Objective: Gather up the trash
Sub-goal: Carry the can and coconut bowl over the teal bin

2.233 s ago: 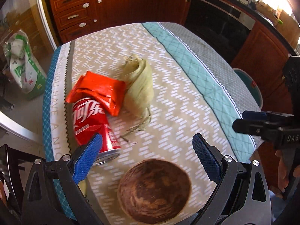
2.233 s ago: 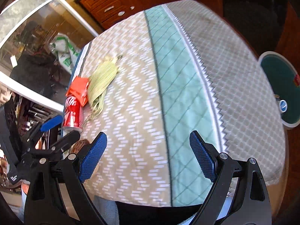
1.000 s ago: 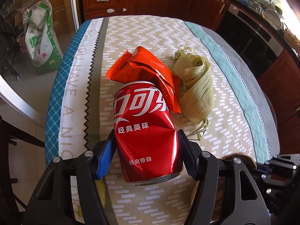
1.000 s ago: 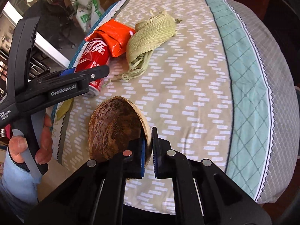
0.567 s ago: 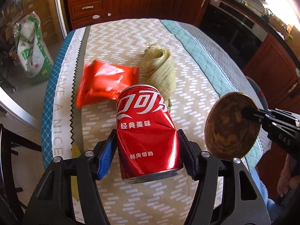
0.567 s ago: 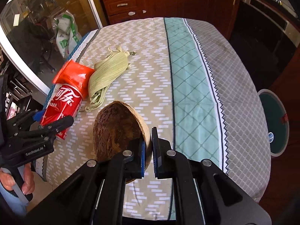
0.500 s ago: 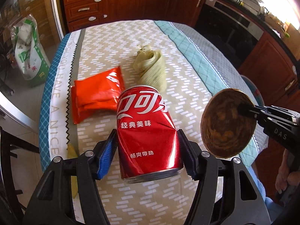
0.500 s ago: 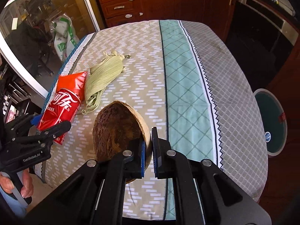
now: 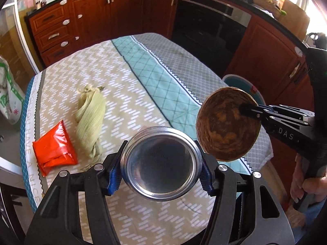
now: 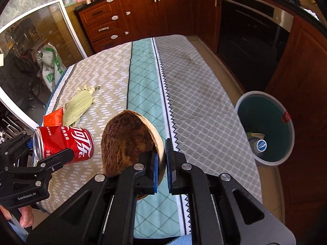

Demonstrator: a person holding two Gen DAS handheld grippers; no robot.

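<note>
While left gripper (image 9: 161, 163) clamps can (image 9: 160, 160), right gripper (image 10: 161, 163) pinches coconut shell (image 10: 127, 140) — patterned tablecloth (image 10: 190, 110), wood cabinets (image 10: 143, 10).

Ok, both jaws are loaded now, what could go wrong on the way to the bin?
1. The right gripper pinches only the thin rim of the coconut shell, so it may swing or slip out.
2. The bin sits on the floor past the table edge; an early release could miss.
3. The left gripper holds the dented can by its sides; any leftover liquid might spill onto the tablecloth.
</note>
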